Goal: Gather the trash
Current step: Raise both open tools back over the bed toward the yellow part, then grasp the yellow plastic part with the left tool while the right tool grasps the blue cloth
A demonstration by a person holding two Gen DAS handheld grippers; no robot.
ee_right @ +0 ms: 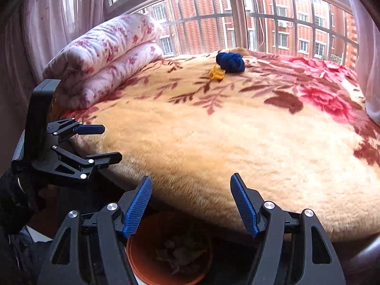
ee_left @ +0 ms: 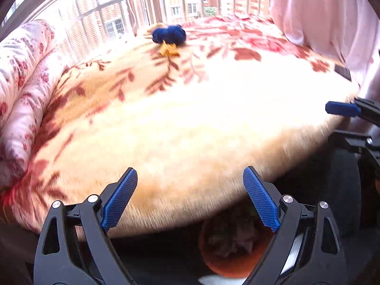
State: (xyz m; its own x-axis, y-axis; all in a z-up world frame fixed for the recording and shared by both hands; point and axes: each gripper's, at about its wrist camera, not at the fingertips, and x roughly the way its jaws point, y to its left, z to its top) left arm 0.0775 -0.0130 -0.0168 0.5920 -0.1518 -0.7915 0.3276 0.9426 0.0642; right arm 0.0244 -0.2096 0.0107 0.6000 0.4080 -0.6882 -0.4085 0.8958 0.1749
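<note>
A small yellow crumpled scrap (ee_left: pixel 169 49) lies far back on the floral blanket (ee_left: pixel 190 123), beside a dark blue bundle (ee_left: pixel 169 34). Both show in the right wrist view, the scrap (ee_right: pixel 216 73) and the bundle (ee_right: pixel 230 62). An orange bin (ee_left: pixel 228 258) with crumpled trash inside stands on the floor below the bed's edge; it also shows in the right wrist view (ee_right: pixel 147 261). My left gripper (ee_left: pixel 190 199) is open and empty above the bin. My right gripper (ee_right: pixel 191 206) is open and empty above the bin too. The left gripper (ee_right: pixel 104 142) appears at the left of the right wrist view.
A folded floral quilt (ee_right: pixel 106 54) lies at the bed's far left. A barred window (ee_right: pixel 237 16) runs behind the bed, with pink curtains (ee_left: pixel 327 19) at the sides. A dark flat object (ee_left: pixel 342 72) lies at the bed's right edge. The floor under the bed edge is dark.
</note>
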